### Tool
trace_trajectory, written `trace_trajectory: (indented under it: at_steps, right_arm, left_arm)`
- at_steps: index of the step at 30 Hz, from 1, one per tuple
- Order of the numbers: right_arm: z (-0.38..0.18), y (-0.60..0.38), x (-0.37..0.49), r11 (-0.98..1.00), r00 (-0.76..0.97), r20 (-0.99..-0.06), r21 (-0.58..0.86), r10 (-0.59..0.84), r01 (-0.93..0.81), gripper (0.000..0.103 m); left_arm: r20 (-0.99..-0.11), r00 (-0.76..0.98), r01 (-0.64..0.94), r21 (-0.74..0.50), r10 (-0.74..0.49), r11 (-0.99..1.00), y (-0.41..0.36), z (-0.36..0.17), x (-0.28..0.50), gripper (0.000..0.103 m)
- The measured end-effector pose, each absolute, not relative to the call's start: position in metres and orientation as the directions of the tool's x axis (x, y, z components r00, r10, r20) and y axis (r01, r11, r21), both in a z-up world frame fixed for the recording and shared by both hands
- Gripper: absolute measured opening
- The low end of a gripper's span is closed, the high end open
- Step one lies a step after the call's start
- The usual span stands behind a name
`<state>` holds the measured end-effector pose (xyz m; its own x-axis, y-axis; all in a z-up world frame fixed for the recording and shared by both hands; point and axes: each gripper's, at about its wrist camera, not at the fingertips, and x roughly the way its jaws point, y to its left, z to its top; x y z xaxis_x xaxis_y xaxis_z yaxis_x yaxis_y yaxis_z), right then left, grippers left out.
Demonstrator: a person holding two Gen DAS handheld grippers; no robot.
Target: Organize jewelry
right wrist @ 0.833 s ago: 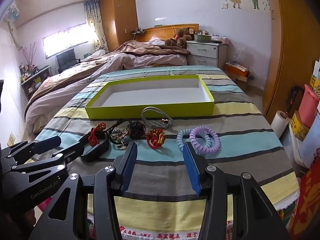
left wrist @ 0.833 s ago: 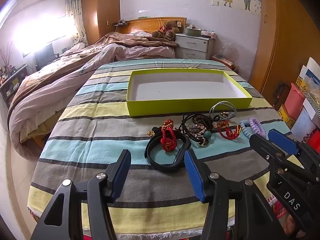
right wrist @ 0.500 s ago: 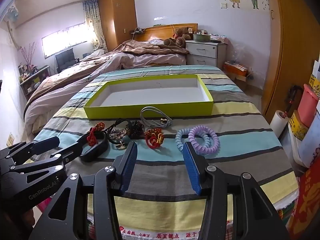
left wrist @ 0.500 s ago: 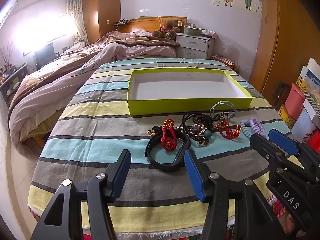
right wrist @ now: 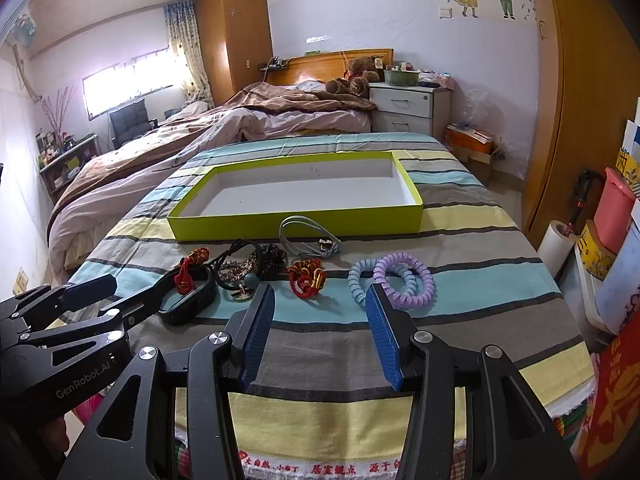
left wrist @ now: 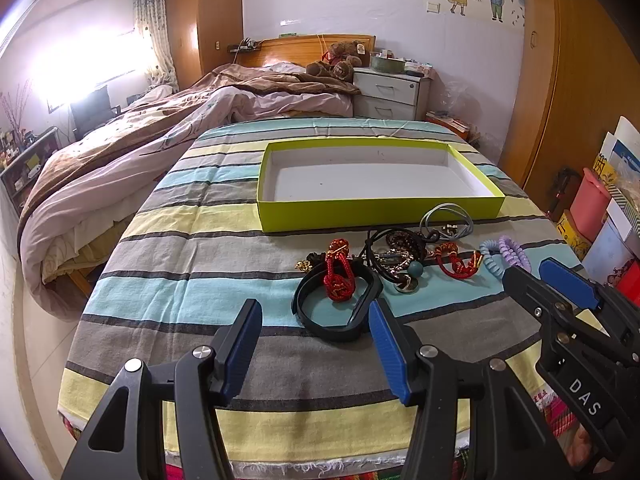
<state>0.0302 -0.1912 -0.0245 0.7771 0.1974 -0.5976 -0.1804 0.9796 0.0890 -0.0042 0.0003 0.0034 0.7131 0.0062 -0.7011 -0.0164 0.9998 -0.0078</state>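
1. The left gripper [left wrist: 316,340] hovers low over the striped cloth [left wrist: 192,292] that covers the tabletop, angled downward, its blue pads [left wrist: 244,344] spread wide apart with nothing between them.
2. Just ahead of its right pad lies a black band [left wrist: 340,330], a flattened loop resting on the cloth, with a red knotted cord bracelet [left wrist: 338,276] lying partly across its far edge.
3. Next comes a tangle of dark cords and beaded pieces [left wrist: 396,256], including a teal bead [left wrist: 415,268] and a round metal pendant [left wrist: 406,286].
4. Behind that tangle, touching the near wall of the box, sits a grey cord loop [left wrist: 446,220] with a small clasp.
5. A second red and gold knotted bracelet [right wrist: 306,276] lies to the right of the tangle, apart from it.
6. Two coiled hair ties follow, a pale blue one [right wrist: 358,280] and a lilac one [right wrist: 404,280], overlapping each other.
7. The right gripper [right wrist: 320,332] hangs above the near part of the cloth, pads parted and empty; its right pad visually overlaps the near edge of the coils, though contact cannot be judged.
8. Beyond the whole row stands the shallow lime-green box [right wrist: 296,230], white inside, holding nothing.
9. A bed [right wrist: 168,148] with a rumpled brown and pink quilt runs along the left.
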Motion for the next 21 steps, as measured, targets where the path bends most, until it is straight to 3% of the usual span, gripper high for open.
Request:
trace_trajectory:
  at_steps: [21]
  right_arm:
    - [-0.0248, -0.1869, 0.0296, 0.980, 0.779, -0.596, 0.086, 0.193, -0.177, 0.048]
  left_arm:
    - [-0.700, 0.714, -0.023, -0.007, 0.012, 1.000, 0.0010, 0.0038, -0.0050, 0.055]
